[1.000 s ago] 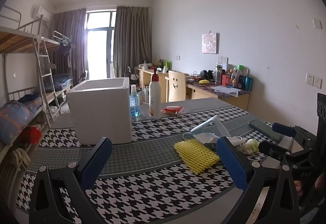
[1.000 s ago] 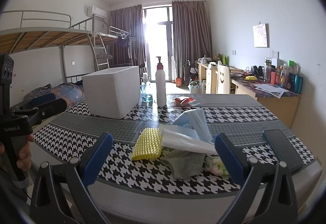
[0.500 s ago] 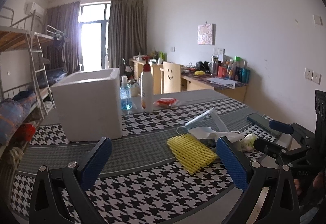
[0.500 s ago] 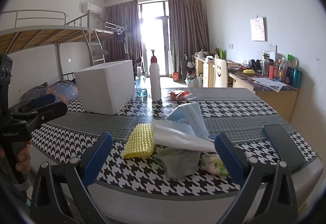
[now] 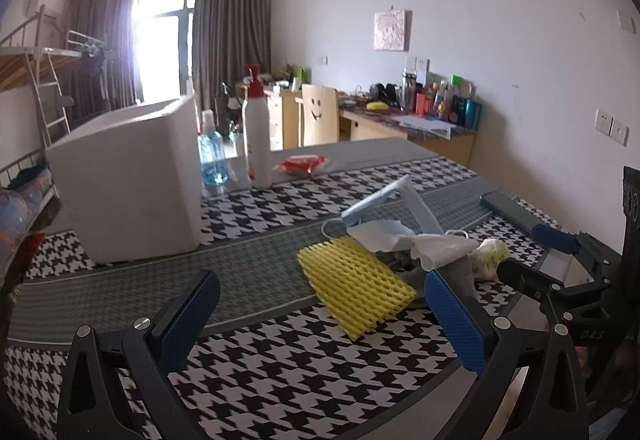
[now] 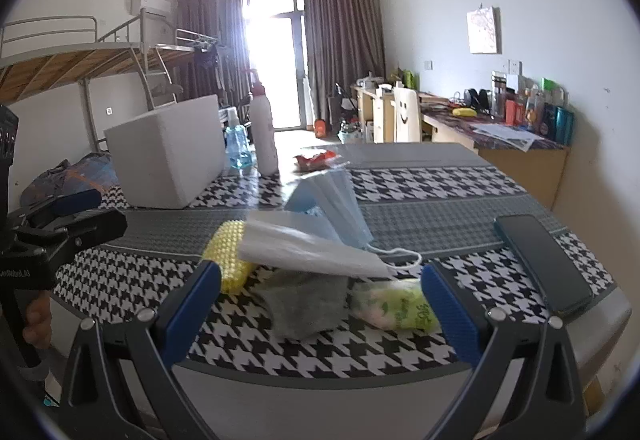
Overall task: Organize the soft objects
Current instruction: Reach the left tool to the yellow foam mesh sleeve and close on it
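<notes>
Both tongs, left tongs (image 5: pixel 320 304) and right tongs (image 6: pixel 320 296), are held apart, empty. One yellow foam net (image 5: pixel 354 288), one grey cloth (image 6: pixel 306 302), possibly two masks (image 6: pixel 332 200) are heaped right of the foam box (image 5: pixel 124 184); the cloth is half hidden.

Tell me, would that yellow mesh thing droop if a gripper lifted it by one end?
Probably. The yellow foam net sleeve lies limp and flat on the houndstooth tablecloth, so it likely sags. Its open mesh looks airy, likely very light. It should squash between fingers rather than slip.
</notes>
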A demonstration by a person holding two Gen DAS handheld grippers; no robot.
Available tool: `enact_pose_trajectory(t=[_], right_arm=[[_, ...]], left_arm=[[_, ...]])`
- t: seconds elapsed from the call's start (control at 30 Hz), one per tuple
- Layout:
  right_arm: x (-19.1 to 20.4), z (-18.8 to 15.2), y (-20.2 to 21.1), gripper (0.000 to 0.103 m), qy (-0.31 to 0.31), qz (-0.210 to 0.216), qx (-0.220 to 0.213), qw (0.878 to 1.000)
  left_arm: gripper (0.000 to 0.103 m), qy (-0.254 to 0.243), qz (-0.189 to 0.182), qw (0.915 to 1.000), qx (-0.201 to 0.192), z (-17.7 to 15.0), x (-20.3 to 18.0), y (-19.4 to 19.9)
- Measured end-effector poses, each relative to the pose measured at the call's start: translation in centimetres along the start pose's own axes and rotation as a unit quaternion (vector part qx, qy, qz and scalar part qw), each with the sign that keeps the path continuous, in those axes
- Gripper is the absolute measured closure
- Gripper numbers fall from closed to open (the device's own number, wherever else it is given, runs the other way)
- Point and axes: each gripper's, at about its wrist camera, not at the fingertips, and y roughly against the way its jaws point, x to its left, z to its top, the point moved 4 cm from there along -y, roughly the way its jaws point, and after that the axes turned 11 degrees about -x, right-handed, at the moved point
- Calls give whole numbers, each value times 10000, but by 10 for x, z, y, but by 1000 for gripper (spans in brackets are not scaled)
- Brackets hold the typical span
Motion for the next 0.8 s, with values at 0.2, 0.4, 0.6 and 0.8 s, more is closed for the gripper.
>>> enact_pose_trajectory(t=[0.2, 0.4, 0.6, 0.8], right_arm=[[-11, -6, -5, 2, -41, -135, 135, 9998], [-24, -12, -10, 2, -76, -256, 266, 9993], [-33, -19, -13, 2, -177, -356, 381, 9985], [-43, -26, -18, 2, -223, -439, 505, 9975]], left_arm=[[1, -5, -5, 9997, 238, -5, -8, -15], [1, -172, -30, 9986, 496, -14, -21, -32], [1, -230, -4, 9973, 699, -21, -29, -46], [1, -361, -37, 9956, 867, -28, -40, -60]])
